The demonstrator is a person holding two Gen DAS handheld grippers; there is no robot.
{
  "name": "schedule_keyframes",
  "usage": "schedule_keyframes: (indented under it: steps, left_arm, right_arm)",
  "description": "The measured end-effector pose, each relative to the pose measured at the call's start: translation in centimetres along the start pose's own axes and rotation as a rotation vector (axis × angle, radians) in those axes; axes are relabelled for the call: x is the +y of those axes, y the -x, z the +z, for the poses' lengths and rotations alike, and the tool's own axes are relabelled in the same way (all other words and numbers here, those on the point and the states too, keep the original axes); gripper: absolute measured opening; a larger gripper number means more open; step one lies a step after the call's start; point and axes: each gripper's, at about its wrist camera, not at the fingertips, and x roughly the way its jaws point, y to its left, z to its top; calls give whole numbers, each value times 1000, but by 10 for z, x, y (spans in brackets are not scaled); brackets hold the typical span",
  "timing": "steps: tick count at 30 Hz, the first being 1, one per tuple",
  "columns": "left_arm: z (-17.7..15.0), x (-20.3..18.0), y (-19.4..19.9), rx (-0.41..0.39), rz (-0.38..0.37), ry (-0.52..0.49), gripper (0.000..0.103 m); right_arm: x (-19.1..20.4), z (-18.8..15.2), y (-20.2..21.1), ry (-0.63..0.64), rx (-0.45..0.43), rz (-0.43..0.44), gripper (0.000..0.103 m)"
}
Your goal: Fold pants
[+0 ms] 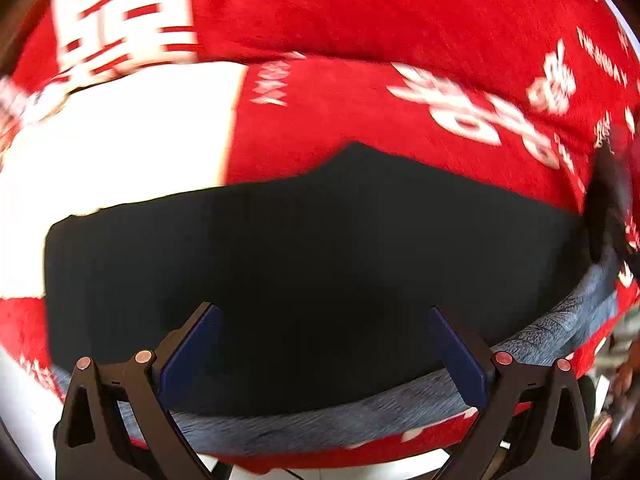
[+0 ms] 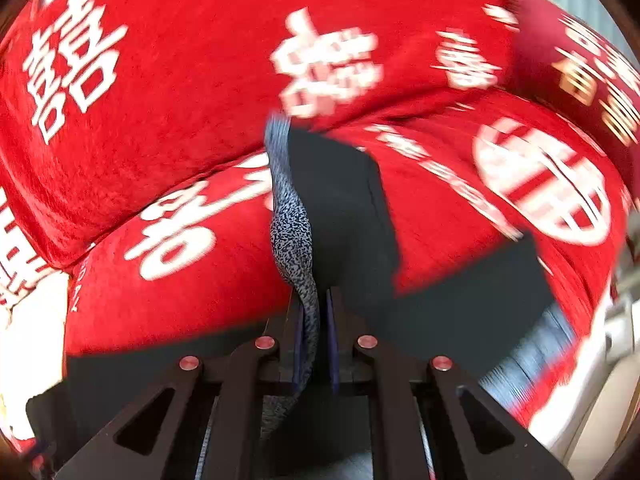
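Black pants [image 1: 304, 264] with a speckled grey waistband [image 1: 360, 420] lie flat on a red blanket. My left gripper [image 1: 324, 356] hovers over the black cloth near the waistband, its blue pads wide apart with nothing pinched between them. In the right wrist view my right gripper [image 2: 316, 320] is shut on the grey waistband [image 2: 292, 236], which rises in a lifted fold from between the fingers. Black pants cloth [image 2: 348, 208] hangs beside that fold, and more black cloth [image 2: 472, 300] lies to the right.
A red blanket [image 1: 400, 20] with white printed characters [image 2: 72, 64] covers the soft surface under the pants. A white patch [image 1: 120, 140] of the blanket lies left of the pants. At the far right is a pale edge [image 2: 600, 380] of furniture.
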Motion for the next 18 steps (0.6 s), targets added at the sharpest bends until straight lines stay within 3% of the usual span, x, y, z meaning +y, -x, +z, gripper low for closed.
schedule_keyframes:
  steps: [3,6,9,12,15,16,18]
  left_arm:
    - [-6,-16,-29,73,33,-31,103]
    - [-19,-24,-25,25,104,-100,103]
    - [-26,-9,-21,38,75,-89,103]
    - [-32,14,-14,31,178,-53,103]
    - [-40,51,-3,46,114,70,103]
    - [-42,64,1,45,130,110,103]
    - [-41,79,1,45,154,156,103]
  right_arm:
    - [-42,-32,-4,-44,28,-20,10]
    - [-69,-42,-23,-69,66,-31,10]
    - [-78,-40,-28,-48,42,19,10]
    - [-83,-28,-28,-35,45,26,23]
    - [-104,-18,-27,-99,18,58,54]
    - [-114,-14,-27,-127,3,76,71]
    - [-134,-6,-33,-180,-46,114,77]
